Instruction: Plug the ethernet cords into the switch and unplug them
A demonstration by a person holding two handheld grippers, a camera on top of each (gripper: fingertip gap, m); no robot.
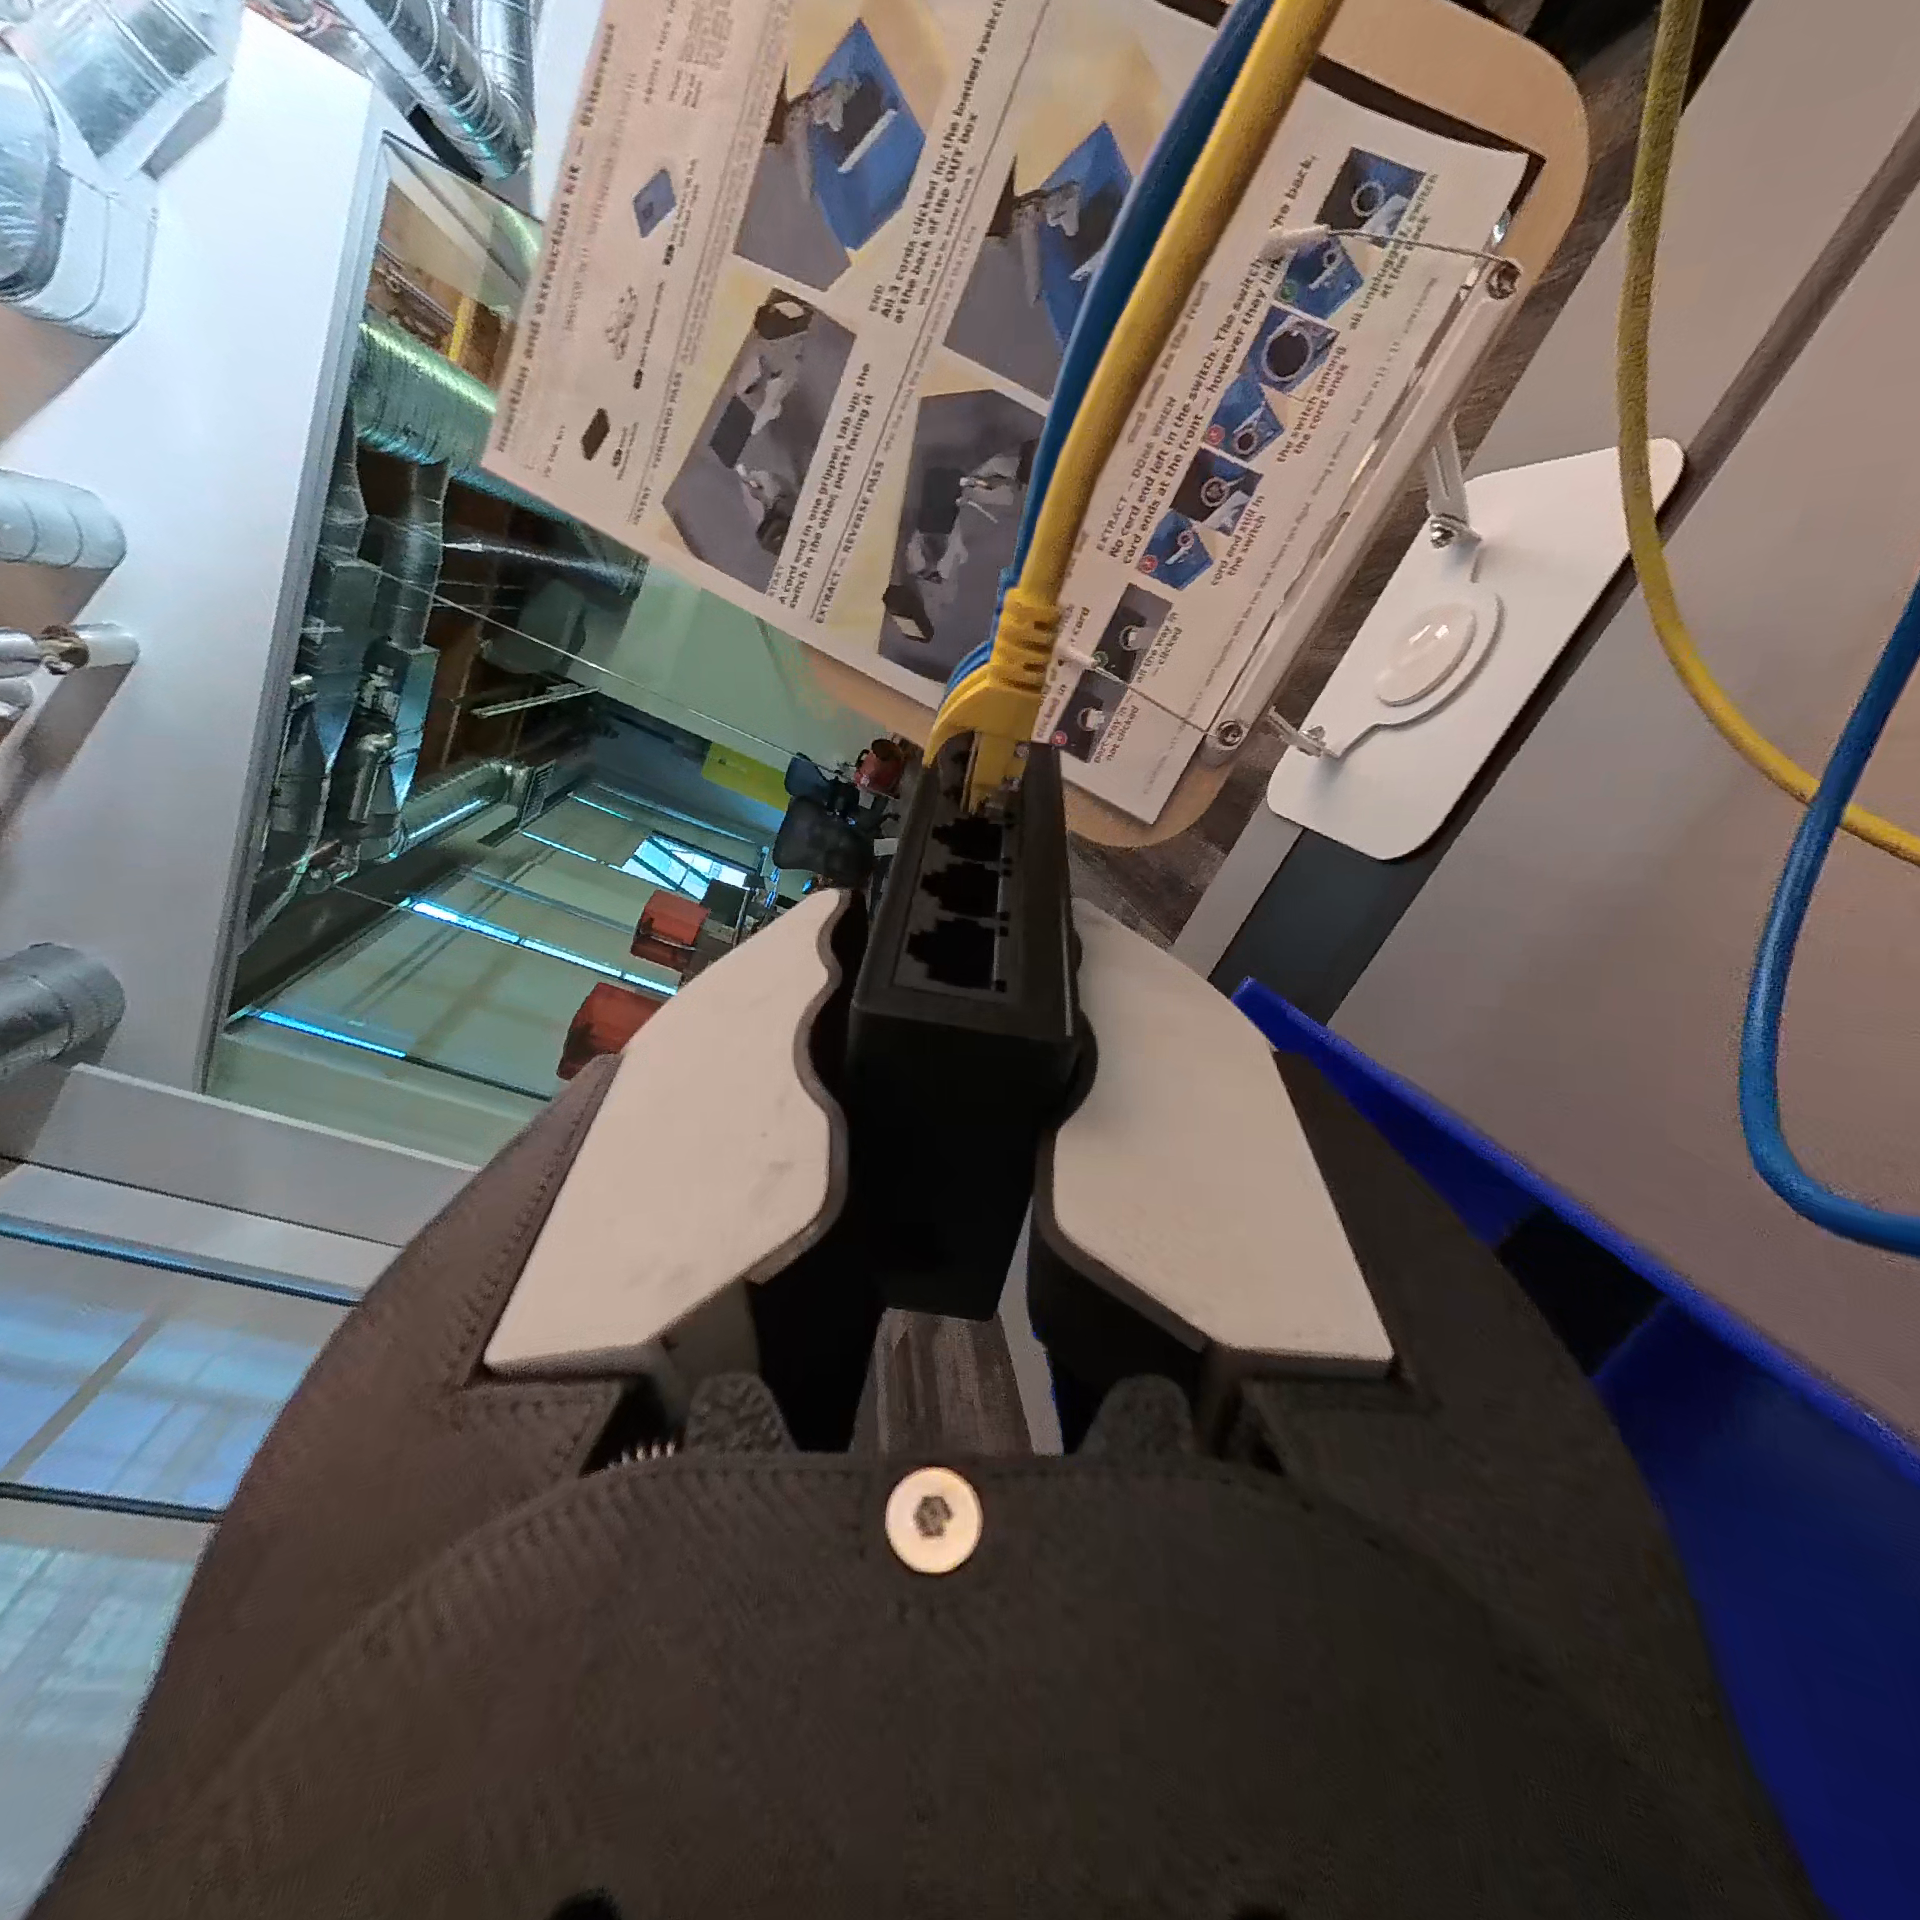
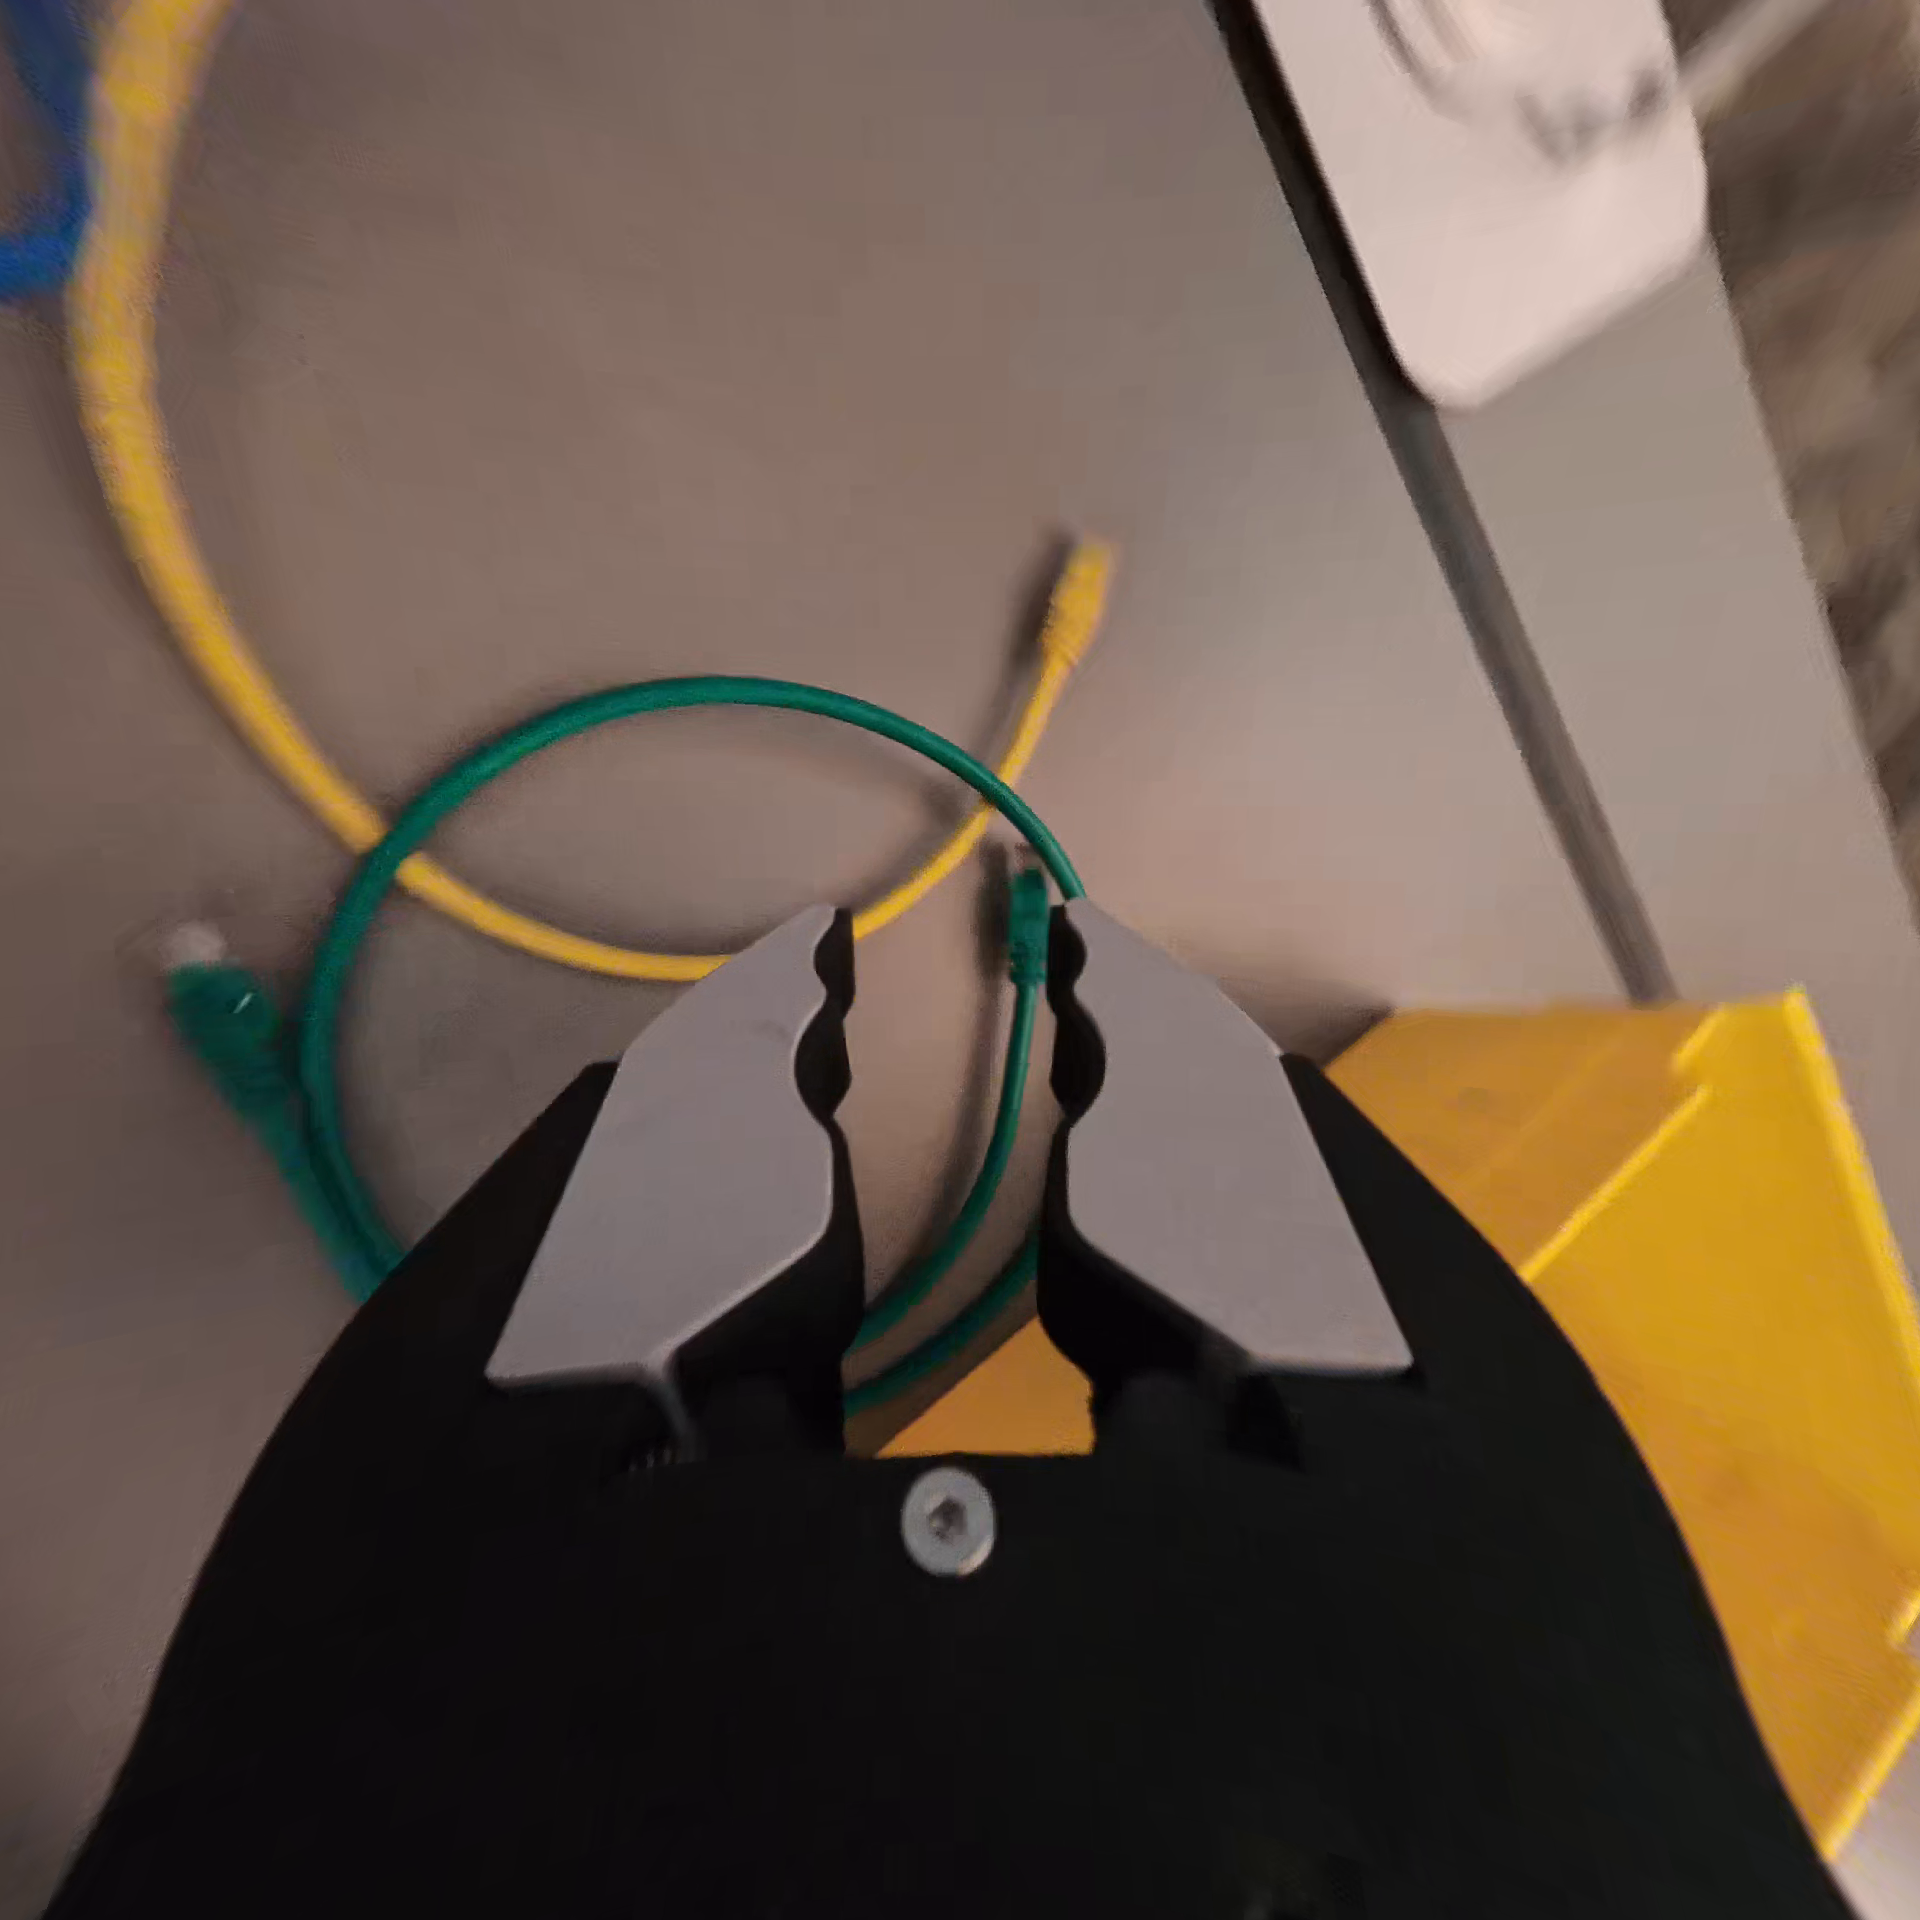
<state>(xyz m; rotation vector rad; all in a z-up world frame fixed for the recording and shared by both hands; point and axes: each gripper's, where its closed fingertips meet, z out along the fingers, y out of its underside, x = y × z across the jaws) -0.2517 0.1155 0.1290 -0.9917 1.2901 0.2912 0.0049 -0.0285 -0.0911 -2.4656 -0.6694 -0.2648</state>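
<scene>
An instruction sheet (image 1: 997,343) on a pale board stands ahead of the left gripper, a white mounting plate (image 1: 1455,665) to its right. A blue bin (image 1: 1621,1299) sits at that gripper's right, and a yellow bin (image 2: 1621,1247) beside the right gripper's right finger.

1 switch (image 1: 961,997), 5 ports by my count, far ones hard to see. 3 cords: yellow (image 1: 1132,353), blue (image 1: 1808,935), green (image 2: 665,698). 2 bins: blue (image 1: 1704,1340), yellow (image 2: 1621,1247). 1 instruction sheet (image 1: 831,343).

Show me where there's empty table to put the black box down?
Bare grey table lies between the yellow cord's loose plug and the white plate. It is crowded near the right hand-held gripper, where the green cord loops over the yellow one beside the yellow bin.
</scene>
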